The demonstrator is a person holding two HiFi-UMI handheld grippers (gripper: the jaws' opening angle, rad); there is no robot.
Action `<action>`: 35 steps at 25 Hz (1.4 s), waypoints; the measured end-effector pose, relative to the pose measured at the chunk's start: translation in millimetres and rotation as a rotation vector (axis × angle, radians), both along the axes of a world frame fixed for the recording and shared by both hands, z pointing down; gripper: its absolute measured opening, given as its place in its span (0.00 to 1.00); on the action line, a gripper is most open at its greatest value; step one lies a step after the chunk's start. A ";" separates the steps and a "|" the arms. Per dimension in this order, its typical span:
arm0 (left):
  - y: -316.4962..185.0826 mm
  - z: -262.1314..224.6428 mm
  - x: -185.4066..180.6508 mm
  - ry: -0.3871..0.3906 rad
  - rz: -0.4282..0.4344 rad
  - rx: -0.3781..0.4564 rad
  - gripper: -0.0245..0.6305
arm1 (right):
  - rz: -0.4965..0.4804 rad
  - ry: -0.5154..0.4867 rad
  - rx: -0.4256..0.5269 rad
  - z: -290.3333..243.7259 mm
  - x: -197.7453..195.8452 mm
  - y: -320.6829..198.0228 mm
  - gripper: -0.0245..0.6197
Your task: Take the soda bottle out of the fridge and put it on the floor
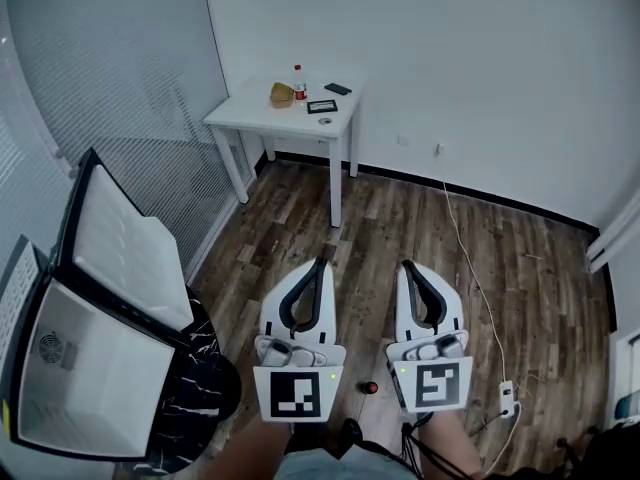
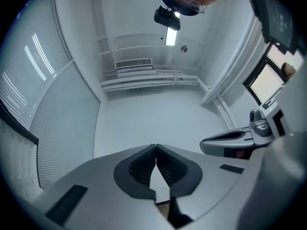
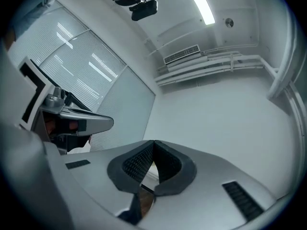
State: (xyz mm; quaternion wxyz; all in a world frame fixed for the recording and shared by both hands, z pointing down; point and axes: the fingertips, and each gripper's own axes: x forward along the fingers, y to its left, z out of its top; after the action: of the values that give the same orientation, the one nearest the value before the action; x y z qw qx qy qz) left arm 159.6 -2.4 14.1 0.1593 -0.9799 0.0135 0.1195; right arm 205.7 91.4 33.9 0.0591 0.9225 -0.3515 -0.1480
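Both grippers are held side by side and pointed ahead over the wooden floor (image 1: 400, 218). The left gripper (image 1: 322, 261) is seen pressed together in its own view, its dark ribbed pads met at the tips with nothing caught between them. The right gripper (image 1: 406, 265) is closed tight as well, tips touching, and nothing is carried in it. The soda bottle (image 1: 371, 387) is found down on the floor, behind and below the jaws, between the two marker cubes and touched by neither gripper. From above only a red cap on a small dark body can be made out. Off to the left of the left gripper the fridge (image 1: 95, 373) is seen with its door (image 1: 130, 248) swung open and its white inside shown. Well ahead of both grippers, and a little to the left, a white table (image 1: 250, 118) is set in the corner. A red-capped bottle (image 1: 298, 81), a brown lump (image 1: 281, 94) and a dark flat slab (image 1: 338, 89) are laid on it. To the right of the right gripper a white cable (image 1: 470, 268) is run across the boards to a power strip (image 1: 507, 396). In both gripper views a white wall, a vent (image 2: 134, 63) and a ceiling light (image 3: 199, 4) are shown beyond the closed tips.
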 end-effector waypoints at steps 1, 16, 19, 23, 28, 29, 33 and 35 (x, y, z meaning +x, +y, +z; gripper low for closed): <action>0.6 -3.8 -5.5 0.011 -0.002 -0.016 0.06 | -0.003 0.007 -0.006 -4.0 -3.9 0.0 0.06; 13.1 -26.9 -33.6 0.047 -0.020 -0.005 0.06 | -0.039 0.087 0.017 -36.4 -31.9 -3.7 0.05; 14.6 -28.7 -34.3 0.051 -0.021 0.001 0.06 | -0.043 0.092 0.030 -40.1 -33.5 -3.2 0.05; 16.5 -29.6 -34.5 0.052 -0.028 0.013 0.06 | -0.049 0.092 0.039 -40.4 -34.3 -2.3 0.05; 15.7 -29.4 -32.5 0.049 -0.040 0.025 0.06 | -0.055 0.084 0.048 -40.4 -32.4 -2.4 0.06; 15.3 -29.4 -32.0 0.050 -0.042 0.020 0.06 | -0.056 0.085 0.048 -40.7 -32.0 -2.6 0.05; 16.5 -29.1 -29.7 0.054 -0.046 0.004 0.06 | -0.060 0.088 0.055 -41.8 -29.4 -1.1 0.05; 18.0 -28.4 -29.0 0.053 -0.047 0.003 0.06 | -0.060 0.082 0.054 -40.6 -28.4 -0.1 0.05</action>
State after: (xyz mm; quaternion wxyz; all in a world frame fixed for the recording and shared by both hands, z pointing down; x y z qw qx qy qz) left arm 130.6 15.6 -14.3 0.1630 -0.9755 0.0407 0.1418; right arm 177.3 91.3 -6.6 0.0443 0.9060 -0.3722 -0.1966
